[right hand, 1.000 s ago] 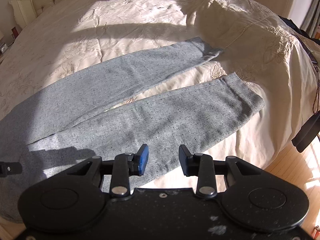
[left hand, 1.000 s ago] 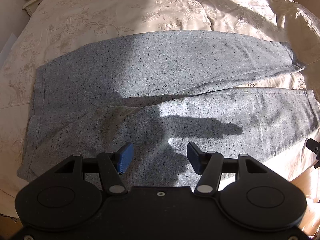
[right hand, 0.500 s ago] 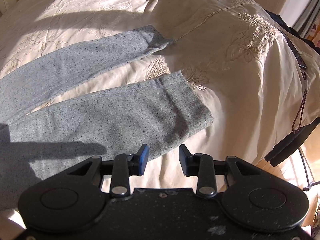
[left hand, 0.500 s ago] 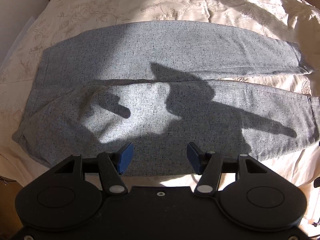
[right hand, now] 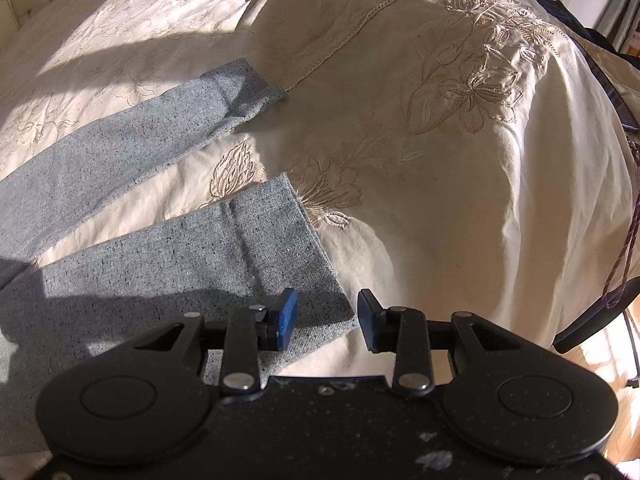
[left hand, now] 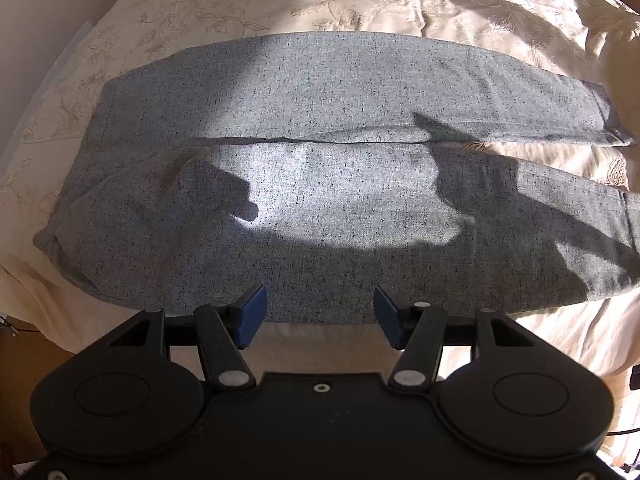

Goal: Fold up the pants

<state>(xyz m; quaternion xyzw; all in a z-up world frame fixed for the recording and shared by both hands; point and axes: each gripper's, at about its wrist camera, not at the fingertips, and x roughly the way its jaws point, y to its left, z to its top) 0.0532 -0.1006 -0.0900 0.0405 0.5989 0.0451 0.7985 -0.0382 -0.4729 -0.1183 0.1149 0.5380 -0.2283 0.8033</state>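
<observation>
Through the left wrist camera I see the grey pants laid flat across the cream embroidered bedspread, waistband to the left, both legs running off to the right. My left gripper hangs over the near edge of the near leg, jaws apart with nothing between them. Only this view gives me the waist and the seam where the two legs meet; the hems are cut off at the right edge.

The right wrist camera shows what that view lacks: both leg ends, spread apart with bedspread showing between them. My right gripper sits above the near corner of the near leg's hem, jaws parted and empty. A dark garment and a cord hang at the right edge.

Hard shadows cover much of the fabric, so I cannot tell whether either gripper's pads touch the cloth.
</observation>
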